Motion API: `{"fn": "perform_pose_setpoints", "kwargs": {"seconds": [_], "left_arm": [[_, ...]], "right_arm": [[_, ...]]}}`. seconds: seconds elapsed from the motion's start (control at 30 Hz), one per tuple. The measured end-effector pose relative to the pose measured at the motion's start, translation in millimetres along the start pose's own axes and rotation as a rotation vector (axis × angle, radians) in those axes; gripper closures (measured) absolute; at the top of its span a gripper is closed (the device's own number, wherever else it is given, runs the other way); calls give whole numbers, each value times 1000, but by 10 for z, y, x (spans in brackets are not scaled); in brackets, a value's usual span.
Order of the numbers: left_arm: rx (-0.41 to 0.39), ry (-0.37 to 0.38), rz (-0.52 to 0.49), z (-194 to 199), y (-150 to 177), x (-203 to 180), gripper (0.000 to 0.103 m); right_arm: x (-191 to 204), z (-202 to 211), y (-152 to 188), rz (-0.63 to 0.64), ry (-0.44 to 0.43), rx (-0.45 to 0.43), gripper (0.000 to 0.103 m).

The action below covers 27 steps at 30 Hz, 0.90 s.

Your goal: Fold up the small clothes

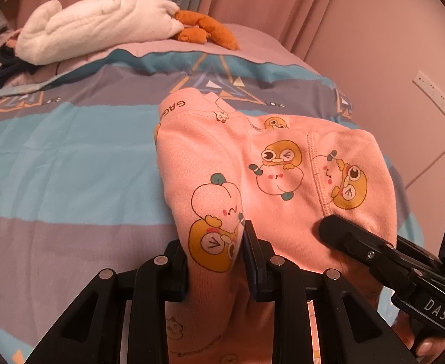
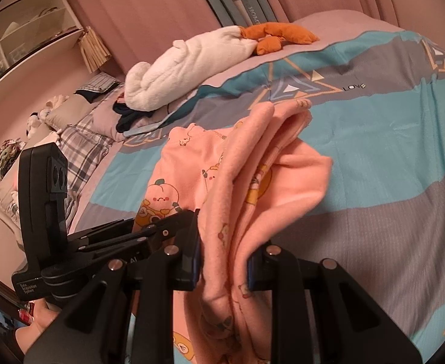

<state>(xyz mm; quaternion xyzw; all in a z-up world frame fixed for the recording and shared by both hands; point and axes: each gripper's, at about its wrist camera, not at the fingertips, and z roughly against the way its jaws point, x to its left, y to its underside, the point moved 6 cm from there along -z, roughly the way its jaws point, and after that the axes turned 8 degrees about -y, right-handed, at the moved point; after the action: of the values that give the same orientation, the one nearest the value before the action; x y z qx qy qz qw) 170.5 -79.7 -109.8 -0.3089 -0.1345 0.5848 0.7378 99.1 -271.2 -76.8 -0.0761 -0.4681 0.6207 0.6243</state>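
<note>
A small pink garment [image 1: 283, 163] printed with cartoon ducks and peaches is lifted over the striped bedspread [image 1: 71, 157]. My left gripper [image 1: 215, 261] is shut on a bunched edge of it, fabric squeezed between the two black fingers. In the right wrist view the same pink garment [image 2: 252, 188] hangs in thick folds, and my right gripper [image 2: 224, 265] is shut on them. The right gripper's finger [image 1: 343, 236] also shows in the left wrist view, pressed against the cloth at the right. The left gripper's body [image 2: 125, 242] appears at the left of the right wrist view.
A white plush towel or toy [image 1: 95, 24] and an orange stuffed piece [image 1: 204, 28] lie at the head of the bed, with dark clothing [image 1: 7, 66] beside them. Pink curtains [image 1: 283, 6] hang behind. Plaid pillows [image 2: 80, 148] and shelves [image 2: 25, 30] stand to the left.
</note>
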Motion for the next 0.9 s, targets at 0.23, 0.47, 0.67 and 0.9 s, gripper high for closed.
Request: {"fn": "perform_pose_setpoints", "kwargs": {"seconds": [0.23,0.47,0.67,0.9], "left_arm": [[-31,-15,-1,258,103,46,76],[-57,-38,-5,488,189,86,76],[-79,-53,6,691,255,153,76],[-106,-69,27,903,324,229,76]], "right_arm": [[223,176,108,21,-27,-6,80],[434,291,181,51,-48,-7,80],[593,366,236,78,-73,-10,80],[806,435,270,118,-97,-13,80]]}}
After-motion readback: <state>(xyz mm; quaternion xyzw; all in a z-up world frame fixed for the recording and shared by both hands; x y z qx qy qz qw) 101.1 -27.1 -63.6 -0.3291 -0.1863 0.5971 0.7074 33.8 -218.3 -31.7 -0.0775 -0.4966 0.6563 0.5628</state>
